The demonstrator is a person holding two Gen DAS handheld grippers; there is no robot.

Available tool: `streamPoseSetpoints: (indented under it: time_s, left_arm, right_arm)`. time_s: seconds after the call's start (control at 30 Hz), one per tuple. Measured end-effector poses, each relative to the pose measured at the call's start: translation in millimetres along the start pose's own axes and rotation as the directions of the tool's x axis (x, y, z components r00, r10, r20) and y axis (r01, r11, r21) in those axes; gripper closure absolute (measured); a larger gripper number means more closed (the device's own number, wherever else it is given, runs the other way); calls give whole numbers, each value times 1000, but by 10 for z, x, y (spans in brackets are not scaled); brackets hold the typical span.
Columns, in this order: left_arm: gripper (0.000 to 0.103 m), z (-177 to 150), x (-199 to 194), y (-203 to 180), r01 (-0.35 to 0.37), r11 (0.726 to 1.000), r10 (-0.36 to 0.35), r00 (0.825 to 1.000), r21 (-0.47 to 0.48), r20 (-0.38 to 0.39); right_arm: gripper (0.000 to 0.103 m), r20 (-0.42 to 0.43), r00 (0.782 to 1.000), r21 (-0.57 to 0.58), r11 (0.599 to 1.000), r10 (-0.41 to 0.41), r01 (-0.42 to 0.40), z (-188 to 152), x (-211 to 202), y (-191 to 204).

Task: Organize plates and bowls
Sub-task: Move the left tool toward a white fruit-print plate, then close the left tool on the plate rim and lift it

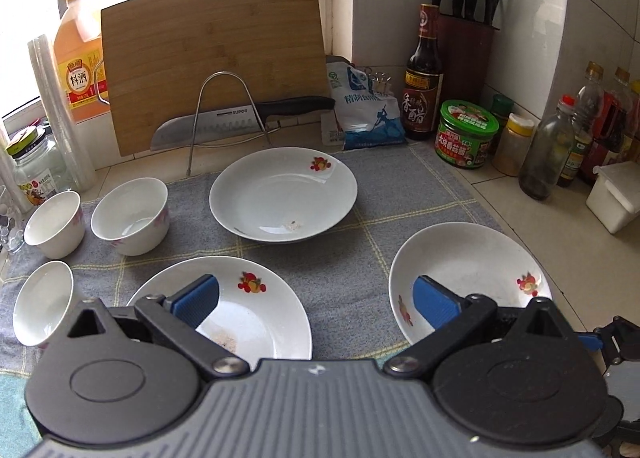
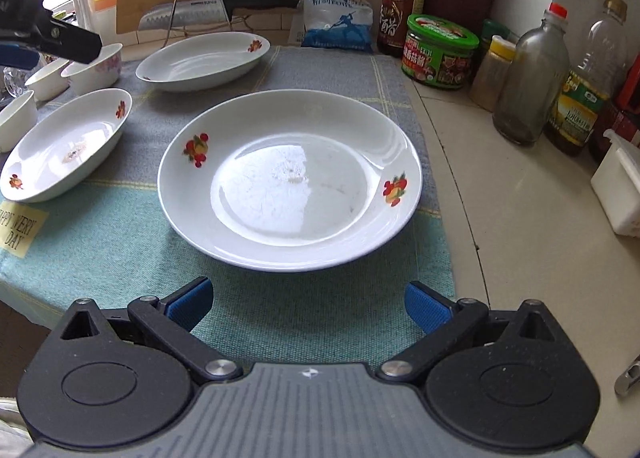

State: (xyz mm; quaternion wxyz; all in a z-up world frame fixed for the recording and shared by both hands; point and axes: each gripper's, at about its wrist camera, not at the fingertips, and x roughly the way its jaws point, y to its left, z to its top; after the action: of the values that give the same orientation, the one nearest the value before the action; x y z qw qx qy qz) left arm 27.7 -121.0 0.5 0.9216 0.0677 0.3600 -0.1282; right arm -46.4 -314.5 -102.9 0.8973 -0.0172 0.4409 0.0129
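Three white plates with fruit prints and three small white bowls are sitting on a grey and green checked cloth (image 2: 120,250) that is covering the table (image 2: 520,258). The left gripper (image 1: 316,298) is hovering over the cloth with its jaws spread wide and holding nothing, between the near-left plate (image 1: 256,322) and the right plate (image 1: 472,270). The far plate (image 1: 283,194) is lying toward the back edge of the table, in front of a cutting board (image 1: 216,58) and a knife (image 1: 224,120) resting in a wire rack (image 1: 224,106). Two bowls (image 1: 130,216) (image 1: 54,224) are standing side by side near the left edge, and a third bowl (image 1: 42,302) is sitting closer, just beside the near-left plate. The right gripper (image 2: 310,308) is hanging over the green front part of the cloth, jaws wide apart and empty, facing the right plate (image 2: 290,178), which is lying just ahead of its fingertips without touching them. A salt bag (image 1: 364,110), a vinegar bottle (image 1: 424,74), a green-lidded jar (image 1: 468,134) and other bottles are lining the back and right edges of the table.
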Motion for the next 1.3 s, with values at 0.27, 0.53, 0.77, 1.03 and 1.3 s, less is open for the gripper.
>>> streamPoseSetpoints:
  time_s: [0.27,0.53,0.77,1.03,1.3]
  left_arm:
    - [1,-27,91,-4,7,1000,-7,1000,-3,-24]
    - [1,65,330,9,91,995,-92,994,-31,-52]
    - [1,253,575,-162,198,980,-198,977,-5,-74]
    - [1,389,893,-548,248,951,-227,965,182,-127]
    - [1,495,1370,-777,360,902,-292,915,237,-277]
  right_arm:
    - [0,45,997,-80,995,63,-59,108,189,39]
    - [0,137,987,-84,994,81,-70,-12,159,-5]
    - [0,190,977,-67,994,97,-86,-67,157,-52]
    - [0,220,968,-121,988,119,-94,-119,166,-68]
    - [0,212,967,-143,983,143,-114,-91,188,-113]
